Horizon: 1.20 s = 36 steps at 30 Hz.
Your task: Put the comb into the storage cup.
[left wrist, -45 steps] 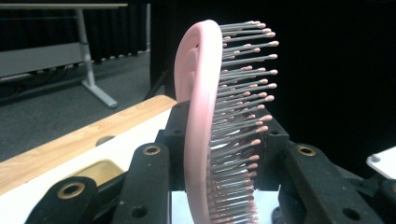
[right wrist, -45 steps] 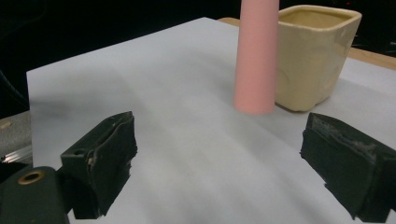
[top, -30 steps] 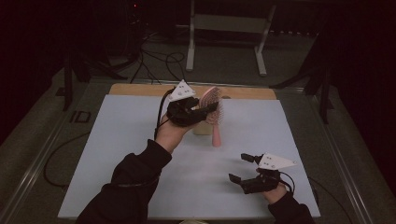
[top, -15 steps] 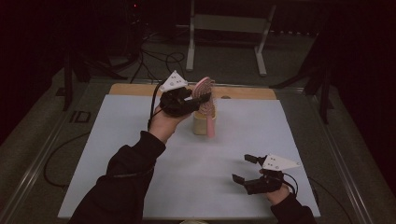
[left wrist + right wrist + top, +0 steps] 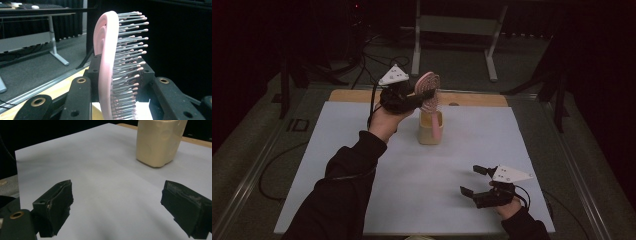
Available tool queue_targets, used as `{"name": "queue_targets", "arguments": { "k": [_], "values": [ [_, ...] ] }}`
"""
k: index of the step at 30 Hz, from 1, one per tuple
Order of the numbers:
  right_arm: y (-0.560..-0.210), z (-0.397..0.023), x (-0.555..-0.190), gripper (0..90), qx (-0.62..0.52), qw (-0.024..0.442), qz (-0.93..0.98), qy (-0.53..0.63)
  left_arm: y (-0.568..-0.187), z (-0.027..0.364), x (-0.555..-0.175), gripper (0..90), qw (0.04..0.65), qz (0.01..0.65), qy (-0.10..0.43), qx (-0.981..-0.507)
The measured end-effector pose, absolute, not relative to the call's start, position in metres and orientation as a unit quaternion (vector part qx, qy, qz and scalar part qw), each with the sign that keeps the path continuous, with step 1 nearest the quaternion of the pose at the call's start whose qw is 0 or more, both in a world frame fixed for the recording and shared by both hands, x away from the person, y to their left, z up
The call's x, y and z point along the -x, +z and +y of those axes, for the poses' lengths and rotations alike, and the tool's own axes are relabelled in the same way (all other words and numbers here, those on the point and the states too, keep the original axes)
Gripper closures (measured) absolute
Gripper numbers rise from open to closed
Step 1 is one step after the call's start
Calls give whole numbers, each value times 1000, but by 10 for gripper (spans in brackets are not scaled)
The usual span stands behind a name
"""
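The left gripper (image 5: 419,96) clamps a pink hairbrush (image 5: 430,90), its handle reaching into the cup (image 5: 430,135) below; the right gripper (image 5: 476,181) rests open.

Worktop (image 5: 362,165) with wooden far edge, covered by pale sheet (image 5: 422,190). Cream cup (image 5: 430,128) upright on sheet, near far edge, centred; pink hairbrush handle inside cup.

Dim room, grey floor (image 5: 257,145), probably desk frame (image 5: 457,25).
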State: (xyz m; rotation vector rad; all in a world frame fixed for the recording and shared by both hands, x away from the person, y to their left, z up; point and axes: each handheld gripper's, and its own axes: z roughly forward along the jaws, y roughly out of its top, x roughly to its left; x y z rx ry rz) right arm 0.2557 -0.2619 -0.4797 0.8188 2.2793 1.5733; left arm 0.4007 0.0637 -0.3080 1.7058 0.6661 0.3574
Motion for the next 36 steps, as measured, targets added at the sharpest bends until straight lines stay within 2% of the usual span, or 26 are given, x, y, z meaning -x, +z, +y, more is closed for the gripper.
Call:
{"name": "queue_targets", "arguments": {
  "k": [15, 36],
  "values": [
    [-478, -262, -255, 98, -282, 127, 780, 544, -292, 64, -419, 664, 587, 295, 183, -731],
    [-478, -264, -255, 98, -283, 128, 780, 544, -313, 58, -441, 663, 582, 311, 207, -722]
  ]
}}
